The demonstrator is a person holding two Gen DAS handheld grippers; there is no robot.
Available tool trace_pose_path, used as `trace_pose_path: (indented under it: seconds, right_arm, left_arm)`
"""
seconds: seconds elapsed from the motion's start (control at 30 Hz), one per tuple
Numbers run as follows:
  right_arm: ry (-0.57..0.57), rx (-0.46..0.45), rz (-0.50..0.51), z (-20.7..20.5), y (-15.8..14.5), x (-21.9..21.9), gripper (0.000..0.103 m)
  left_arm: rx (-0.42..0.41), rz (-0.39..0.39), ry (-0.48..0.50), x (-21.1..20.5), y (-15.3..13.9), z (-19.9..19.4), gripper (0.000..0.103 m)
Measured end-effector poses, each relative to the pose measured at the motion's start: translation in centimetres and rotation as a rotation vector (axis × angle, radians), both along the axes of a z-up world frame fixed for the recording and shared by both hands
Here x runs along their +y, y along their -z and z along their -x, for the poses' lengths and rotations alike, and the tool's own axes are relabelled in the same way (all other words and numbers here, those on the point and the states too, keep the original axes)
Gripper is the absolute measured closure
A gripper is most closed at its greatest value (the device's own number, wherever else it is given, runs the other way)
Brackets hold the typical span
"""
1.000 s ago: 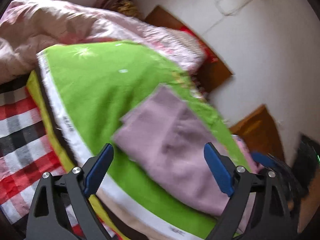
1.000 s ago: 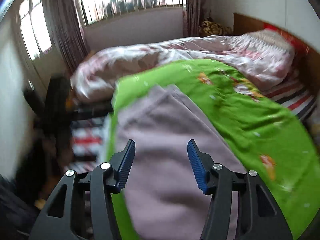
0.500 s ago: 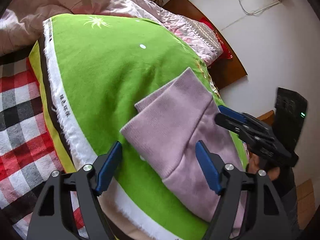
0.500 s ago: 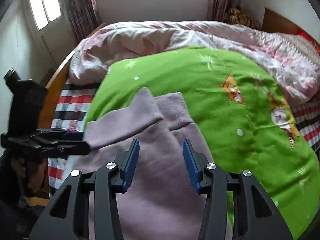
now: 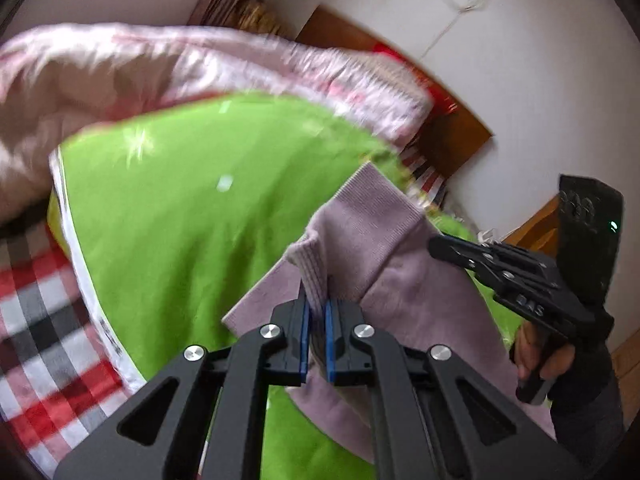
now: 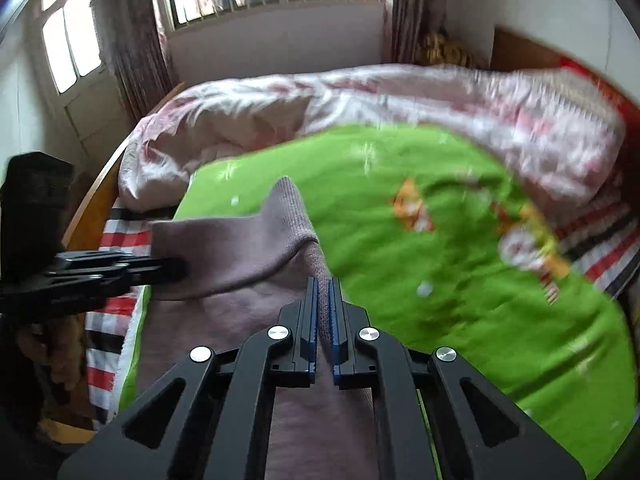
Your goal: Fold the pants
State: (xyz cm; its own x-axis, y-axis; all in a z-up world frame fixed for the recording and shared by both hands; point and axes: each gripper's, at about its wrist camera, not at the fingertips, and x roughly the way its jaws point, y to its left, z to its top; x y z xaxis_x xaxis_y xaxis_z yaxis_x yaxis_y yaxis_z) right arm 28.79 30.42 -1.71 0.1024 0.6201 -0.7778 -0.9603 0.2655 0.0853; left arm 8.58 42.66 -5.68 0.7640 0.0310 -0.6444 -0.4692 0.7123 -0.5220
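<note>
Pants [image 5: 404,280], mauve knit, lie on a green blanket [image 5: 180,216] spread over the bed, with a checked sheet [image 5: 36,320] at the left edge and a pink quilt [image 6: 360,96] behind. The left tool [image 5: 315,332] is clenched on a fold of the ribbed end; the right tool [image 6: 323,320] pinches the other lifted fabric edge.

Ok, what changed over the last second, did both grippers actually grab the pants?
Yes. Both were open above the fabric a second ago; now the left gripper is shut on the ribbed end of the pants, and the right gripper is shut on its other corner. That end is lifted off the green blanket. The blanket and pink quilt lie as before.
</note>
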Motion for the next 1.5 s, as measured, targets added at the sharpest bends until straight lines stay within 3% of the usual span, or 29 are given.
trace_pose_path:
  seconds: [0.07, 0.13, 0.17, 0.2, 0.23, 0.3, 0.37, 0.43, 0.5, 0.63, 0.7, 0.77, 0.83, 0.97, 1.03, 1.1, 1.17, 1.27, 1.33, 1.4, 1.5]
  right_arm:
    - [0.016, -0.003, 0.034, -0.3, 1.6, 0.3, 0.089]
    - [0.054, 0.015, 0.039, -0.9, 2.6, 0.3, 0.062]
    - [0.089, 0.042, 0.018, -1.5, 2.3, -0.3, 0.058]
    - [0.106, 0.075, 0.001, -1.8, 1.9, -0.9, 0.055]
    - [0.121, 0.096, -0.014, -2.0, 1.5, -1.5, 0.055]
    - [0.137, 0.087, -0.054, -1.3, -0.6, -3.6, 0.052]
    - [0.113, 0.044, -0.066, 1.0, -2.7, -6.4, 0.048]
    - [0.099, 0.0, -0.062, 3.7, -3.9, -9.6, 0.031]
    - [0.103, -0.034, -0.052, 6.5, -4.0, -13.2, 0.03]
    - [0.176, -0.091, 0.062, 10.2, -1.4, -18.1, 0.03]
    - [0.205, -0.072, 0.134, 11.5, 1.1, -19.7, 0.03]
    - [0.245, -0.063, 0.166, 12.7, 3.2, -20.9, 0.03]
    - [0.289, -0.027, 0.121, 13.6, 3.5, -21.7, 0.031]
    - [0.258, -0.003, 0.119, 15.6, 2.9, -23.2, 0.031]
    - [0.314, -0.02, 0.057, 16.2, 1.3, -26.3, 0.031]
    - [0.407, -0.023, -0.012, 15.8, -0.1, -30.5, 0.027]
    - [0.593, -0.051, -0.044, 14.8, -0.2, -35.9, 0.02]
    - [0.846, 0.021, 0.061, 13.3, 2.3, -41.8, 0.02]
    - [0.891, 0.06, 0.09, 14.2, 3.6, -44.0, 0.02]
    - [0.887, 0.131, 0.119, 16.1, 5.3, -45.5, 0.019]
    - [0.829, 0.131, 0.064, 18.1, 3.9, -46.5, 0.02]
  left_arm:
    - [0.039, 0.042, -0.01, 0.5, 1.7, 0.2, 0.087]
    - [-0.011, 0.091, -0.006, 1.2, 2.5, 0.7, 0.079]
    - [-0.034, 0.106, -0.008, 1.4, 2.4, 1.0, 0.07]
    - [-0.052, 0.099, -0.028, 1.5, 1.8, 1.7, 0.043]
    - [-0.055, 0.061, -0.068, 1.4, 0.8, 2.4, 0.023]
    - [-0.085, -0.069, -0.103, -0.1, -2.0, 3.9, 0.021]
    - [-0.115, -0.132, -0.053, -2.1, -4.2, 4.3, 0.019]
    - [-0.145, -0.135, 0.06, -4.9, -5.2, 3.6, 0.01]
    - [-0.109, -0.16, 0.202, -8.3, -4.7, 1.6, 0.01]
    - [0.04, -0.19, 0.306, -11.3, -1.7, -1.8, 0.01]
    - [0.11, -0.191, 0.314, -11.5, 0.6, -2.8, 0.01]
    - [0.117, -0.211, 0.326, -11.6, 1.1, -3.1, 0.01]
    - [0.136, -0.206, 0.327, -11.6, 1.2, -3.6, 0.01]
    - [0.235, -0.249, 0.278, -12.8, -0.5, -4.2, 0.011]
    - [0.18, -0.259, 0.29, -14.6, -2.8, -3.8, 0.011]
    - [0.074, -0.276, 0.395, -18.8, -5.4, -4.0, 0.009]
    - [0.02, -0.31, 0.567, -24.4, -6.4, -5.6, 0.002]
    - [0.095, -0.386, 0.722, -31.1, -4.6, -8.8, 0.002]
    - [0.124, -0.365, 0.775, -33.7, -3.6, -10.5, 0.002]
    - [0.1, -0.338, 0.86, -37.3, -3.8, -12.4, 0.002]
    - [0.051, -0.353, 1.069, -45.3, -4.5, -15.7, 0.002]
